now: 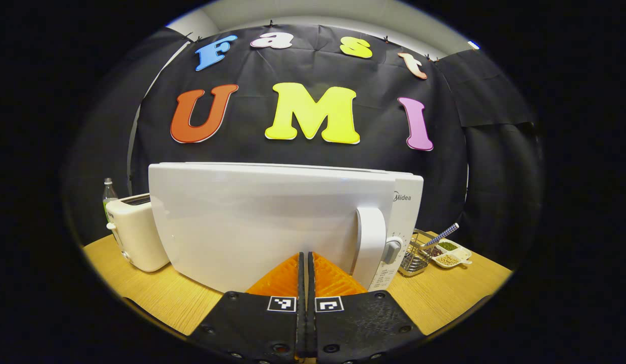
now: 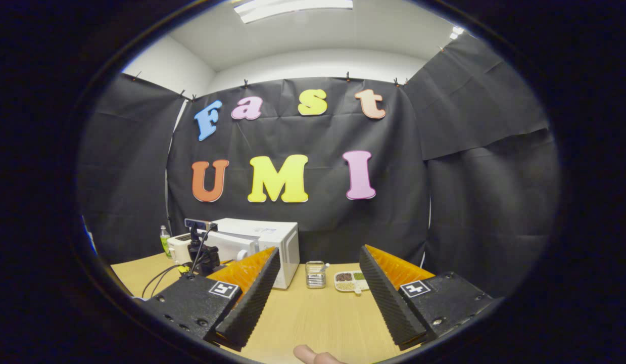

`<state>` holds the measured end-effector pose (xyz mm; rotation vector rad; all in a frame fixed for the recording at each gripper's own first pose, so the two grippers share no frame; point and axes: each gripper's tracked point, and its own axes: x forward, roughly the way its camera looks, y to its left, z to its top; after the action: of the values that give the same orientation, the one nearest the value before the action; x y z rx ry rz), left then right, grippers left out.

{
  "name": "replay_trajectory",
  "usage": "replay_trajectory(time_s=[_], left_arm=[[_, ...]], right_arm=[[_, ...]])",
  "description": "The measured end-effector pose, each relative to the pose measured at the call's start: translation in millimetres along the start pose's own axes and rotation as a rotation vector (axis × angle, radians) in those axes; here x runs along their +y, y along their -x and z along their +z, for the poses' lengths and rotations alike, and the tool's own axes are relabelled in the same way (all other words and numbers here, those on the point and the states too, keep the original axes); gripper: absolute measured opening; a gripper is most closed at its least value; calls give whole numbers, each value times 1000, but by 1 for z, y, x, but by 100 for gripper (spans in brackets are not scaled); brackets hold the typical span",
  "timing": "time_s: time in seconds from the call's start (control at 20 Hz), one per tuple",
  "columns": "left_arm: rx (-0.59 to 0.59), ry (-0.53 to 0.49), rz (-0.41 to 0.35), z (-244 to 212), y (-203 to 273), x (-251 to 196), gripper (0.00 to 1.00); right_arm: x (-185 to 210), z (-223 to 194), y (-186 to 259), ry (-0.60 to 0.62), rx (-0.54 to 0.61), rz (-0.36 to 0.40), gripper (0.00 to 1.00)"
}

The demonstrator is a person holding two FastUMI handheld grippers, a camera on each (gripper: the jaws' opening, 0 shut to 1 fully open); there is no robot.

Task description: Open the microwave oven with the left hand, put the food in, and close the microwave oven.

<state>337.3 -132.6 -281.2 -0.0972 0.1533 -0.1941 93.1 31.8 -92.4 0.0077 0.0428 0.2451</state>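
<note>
Two grippers in play, doing different jobs. Left gripper (image 1: 306,263): fingers pressed together with nothing between them, tips right up against the microwave door (image 1: 257,222), just beside the door handle (image 1: 372,242) on its inner side. Door looks swung slightly away from the microwave body (image 1: 410,202), so I judge it ajar; the step in hand could be the opening or the closing push, cannot tell which. Right gripper (image 2: 315,283): fingers spread wide, empty, hanging over the wooden table (image 2: 313,313) well back from the microwave (image 2: 272,242).

Food: cannot locate it for certain. A divided dish of beans (image 2: 350,281) sits on the table right of the microwave, next to a wire basket (image 2: 316,274); whether that is the food, or the food is inside, is hidden.

Technique notes:
- keep contact near the handle side, far from the hinge, for leverage
- follow the door's arc rather than a straight line
- slow, even force so the microwave does not slide toward the toaster (image 1: 136,232) and bottle (image 1: 108,194) beside it
</note>
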Motion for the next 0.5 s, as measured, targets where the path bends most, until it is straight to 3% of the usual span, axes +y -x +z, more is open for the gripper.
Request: replay_trajectory(time_s=[0.05, 0.1, 0.4, 0.45, 0.5], left_arm=[[-6, -1, 4, 0, -4, 0, 0], [-10, -8, 17, -1, -5, 2, 0], [20, 23, -23, -18, -17, -6, 0], [16, 40, -39, -17, -19, -8, 0], [17, 75, -82, -16, -20, -17, 0]], right_arm=[[-2, -6, -5, -1, 10, 2, 92], [-4, -11, -10, -3, 19, 2, 100], [-12, -41, -26, -21, 64, -2, 100], [-13, -45, -28, -13, 61, -5, 92], [-14, -51, -30, -4, 58, -10, 92]])
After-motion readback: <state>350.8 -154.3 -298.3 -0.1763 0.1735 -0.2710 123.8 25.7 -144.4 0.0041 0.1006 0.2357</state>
